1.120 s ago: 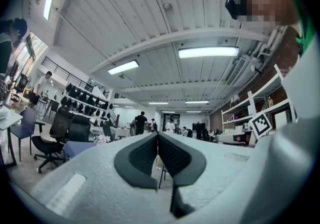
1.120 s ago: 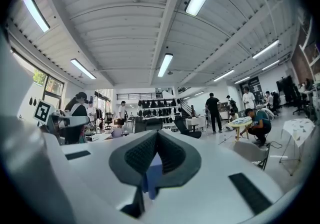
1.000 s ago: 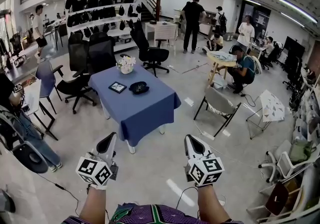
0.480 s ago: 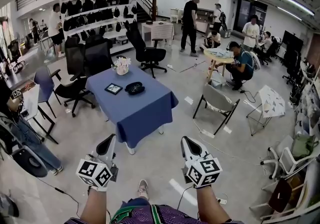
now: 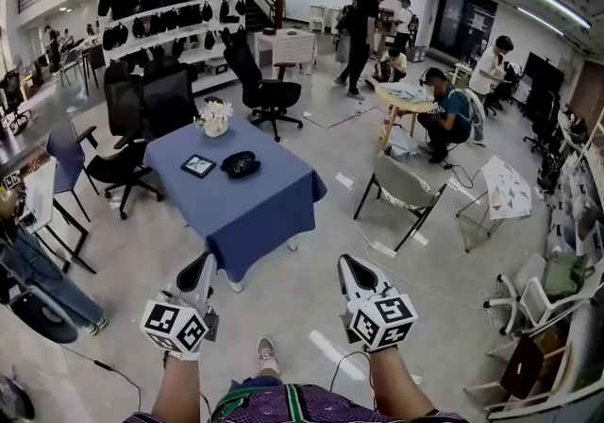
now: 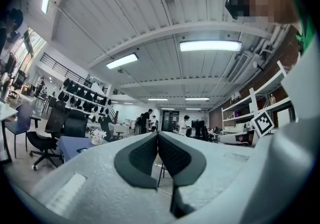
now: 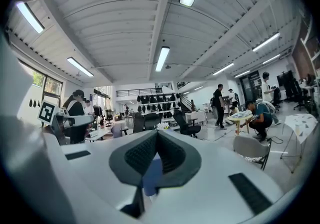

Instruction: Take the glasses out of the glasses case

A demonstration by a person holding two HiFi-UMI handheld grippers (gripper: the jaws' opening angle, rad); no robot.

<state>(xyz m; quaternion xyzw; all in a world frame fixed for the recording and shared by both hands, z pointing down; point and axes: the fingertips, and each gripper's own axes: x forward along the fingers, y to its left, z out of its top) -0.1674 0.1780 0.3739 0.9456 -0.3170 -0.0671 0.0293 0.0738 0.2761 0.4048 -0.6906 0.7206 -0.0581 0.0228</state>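
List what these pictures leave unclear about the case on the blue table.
- Glasses case, head view: too small and far to tell open from shut, or whether glasses are inside.
- Square item beside it: too small to identify.
- Gripper views: the left gripper and right gripper themselves block most of the blue table; no case shows.

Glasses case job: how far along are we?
Done: nothing visible. The glasses case lies on the blue table, well ahead of the person; it is too small to tell whether it is open. In hand: nothing. The left gripper and right gripper hang over the floor short of the table, jaws together and empty. Left: reach the table, open the case, lift the glasses out.
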